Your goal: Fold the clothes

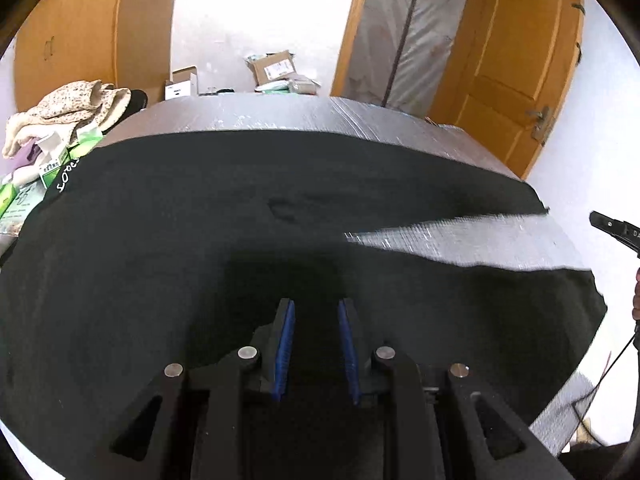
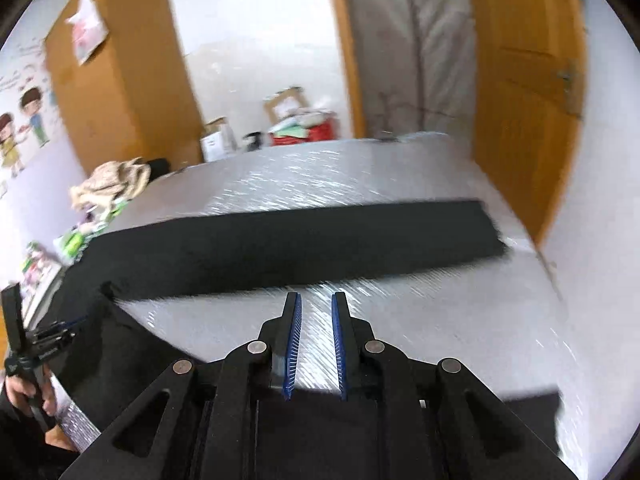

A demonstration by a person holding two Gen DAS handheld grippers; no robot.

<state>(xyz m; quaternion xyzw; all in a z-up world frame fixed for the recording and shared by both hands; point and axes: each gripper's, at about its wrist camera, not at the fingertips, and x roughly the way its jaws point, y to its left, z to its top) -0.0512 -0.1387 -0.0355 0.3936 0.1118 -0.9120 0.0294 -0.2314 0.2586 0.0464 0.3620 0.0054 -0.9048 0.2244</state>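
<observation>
Broadly, the silver tabletop (image 2: 400, 320) fills both views, and a pair of black trousers (image 1: 200, 240) lies spread flat across it, covering most of its left side. One leg (image 2: 304, 236) stretches as a long dark band toward the right edge, near the wooden door (image 1: 516, 68); a second leg (image 1: 500, 308) runs closer to me, with a wedge of bare silver between the two.

At the far left corner sits a crumpled floral cloth (image 1: 68, 108) on top of some green and white packets (image 1: 52, 168), which touch the edge of the trousers. Cardboard boxes (image 1: 274, 66) stand on the floor beyond the tabletop.

My left gripper (image 1: 316, 312) hovers over the trousers, blue-padded fingers (image 1: 286, 344) apart, with nothing caught between them. My right gripper (image 2: 316, 300) hangs over bare tabletop, its fingers (image 2: 339, 340) also parted and holding nothing, the picture smeared with motion. My left hand (image 2: 24, 392) grips its handle at the right view's edge.
</observation>
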